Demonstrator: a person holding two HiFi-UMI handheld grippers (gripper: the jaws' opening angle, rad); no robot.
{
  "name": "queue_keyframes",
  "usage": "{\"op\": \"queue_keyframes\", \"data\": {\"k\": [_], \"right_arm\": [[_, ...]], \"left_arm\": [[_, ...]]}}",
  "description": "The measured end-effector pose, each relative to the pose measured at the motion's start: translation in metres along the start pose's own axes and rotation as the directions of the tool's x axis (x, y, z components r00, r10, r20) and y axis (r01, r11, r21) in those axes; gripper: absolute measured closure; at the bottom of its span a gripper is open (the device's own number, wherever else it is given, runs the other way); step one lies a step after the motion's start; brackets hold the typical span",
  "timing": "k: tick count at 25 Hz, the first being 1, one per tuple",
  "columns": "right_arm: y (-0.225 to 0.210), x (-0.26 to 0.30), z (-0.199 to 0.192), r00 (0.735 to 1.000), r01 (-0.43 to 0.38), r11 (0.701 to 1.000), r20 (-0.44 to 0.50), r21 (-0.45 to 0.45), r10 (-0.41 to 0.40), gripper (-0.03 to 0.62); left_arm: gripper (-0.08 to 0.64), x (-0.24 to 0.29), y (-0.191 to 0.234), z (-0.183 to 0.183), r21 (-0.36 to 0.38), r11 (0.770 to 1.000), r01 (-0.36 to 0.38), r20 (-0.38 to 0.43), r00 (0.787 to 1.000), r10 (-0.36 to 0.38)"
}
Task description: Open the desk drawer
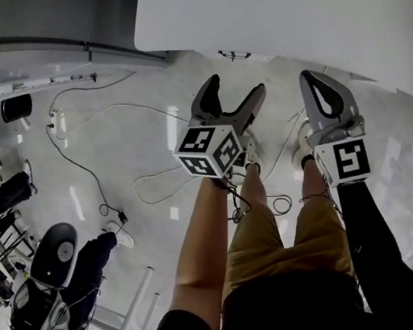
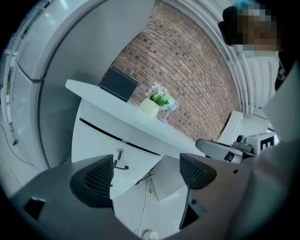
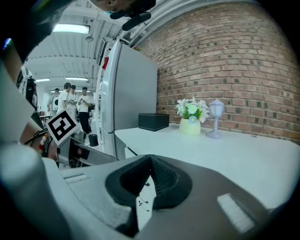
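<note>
Two grippers near the white desk [image 1: 281, 5].
Empty left gripper [image 1: 234, 88] spread apart; right gripper [image 1: 317, 81] pinched together; drawer [image 2: 98, 145] closed.

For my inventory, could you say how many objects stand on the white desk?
3: black rectangular box at the left, pale-yellow flower pot in the middle, pale stemmed lamp rightmost. More may be hidden.

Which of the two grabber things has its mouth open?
The left gripper: its jaws stand wide apart, with nothing between them. The right gripper has its jaws pressed together.
</note>
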State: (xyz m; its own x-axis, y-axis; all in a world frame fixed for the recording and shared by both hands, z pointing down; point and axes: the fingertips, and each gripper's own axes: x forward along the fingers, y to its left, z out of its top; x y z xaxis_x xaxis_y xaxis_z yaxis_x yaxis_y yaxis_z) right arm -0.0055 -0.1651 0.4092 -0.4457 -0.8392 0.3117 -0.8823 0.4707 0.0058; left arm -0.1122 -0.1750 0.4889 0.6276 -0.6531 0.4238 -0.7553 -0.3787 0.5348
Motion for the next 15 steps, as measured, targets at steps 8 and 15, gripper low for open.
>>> {"op": "queue_keyframes", "data": {"k": [8, 15], "right_arm": [[0.022, 0.025, -0.035, 0.995, -0.099, 0.994, -0.002, 0.044, 0.099, 0.592], [0.029, 0.03, -0.057, 0.992, -0.126, 0.991, -0.008, 0.053, 0.127, 0.592]], "left_arm": [[0.301, 0.024, 0.049, -0.024, -0.296, 0.955, 0.034, 0.13, 0.992, 0.005], [0.299, 0.048, 0.087, -0.028, -0.545, 0.831, 0.11, 0.261, 0.964, 0.044]]}}
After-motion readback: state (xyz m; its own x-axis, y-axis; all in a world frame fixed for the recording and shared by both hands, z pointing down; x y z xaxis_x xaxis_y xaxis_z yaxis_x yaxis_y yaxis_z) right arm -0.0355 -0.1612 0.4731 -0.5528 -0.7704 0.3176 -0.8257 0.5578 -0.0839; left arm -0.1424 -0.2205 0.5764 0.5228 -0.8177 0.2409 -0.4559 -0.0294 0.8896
